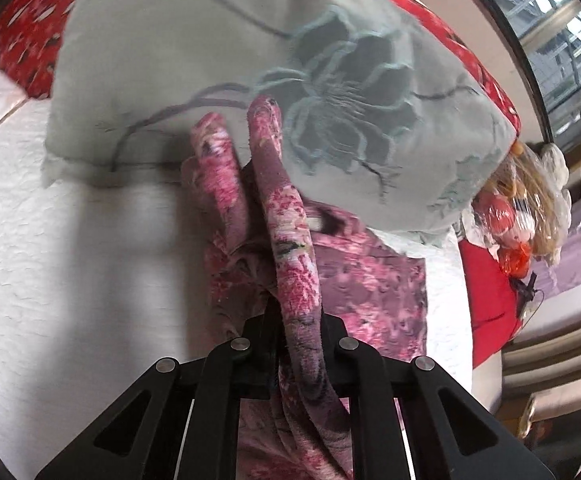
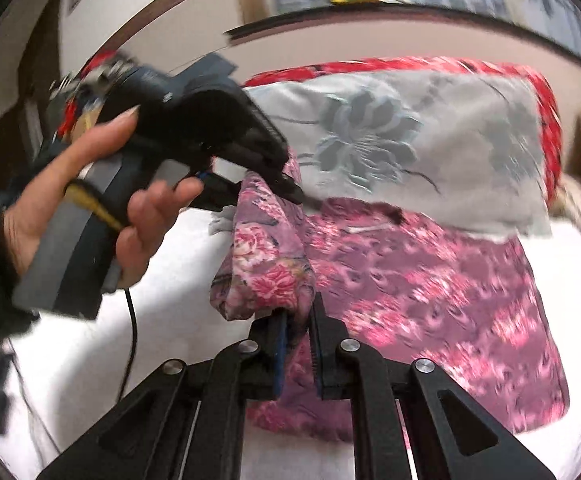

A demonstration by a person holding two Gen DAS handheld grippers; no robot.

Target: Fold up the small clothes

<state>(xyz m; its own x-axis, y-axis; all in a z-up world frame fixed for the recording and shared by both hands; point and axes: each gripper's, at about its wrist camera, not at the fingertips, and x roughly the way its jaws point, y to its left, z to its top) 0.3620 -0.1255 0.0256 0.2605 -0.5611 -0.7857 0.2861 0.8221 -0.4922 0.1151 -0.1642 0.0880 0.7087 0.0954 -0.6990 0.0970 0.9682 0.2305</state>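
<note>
Both claws, left (image 1: 290, 332) & right (image 2: 298, 320), clamp pink floral garment (image 2: 410, 272); no legible text.

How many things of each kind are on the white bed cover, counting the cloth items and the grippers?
Pink floral garment: 1
Grey flower-print pillow: 1
Red patterned bedding behind the pillow: 1
Grippers, left gripper and right gripper, each shut on the garment: 2
Total: 5

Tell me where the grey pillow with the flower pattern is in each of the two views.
Left wrist: grey pillow fills the upper centre.
Right wrist: grey pillow is upper right of centre.
Shared landmark: the pink floral garment lies just below it.
</note>
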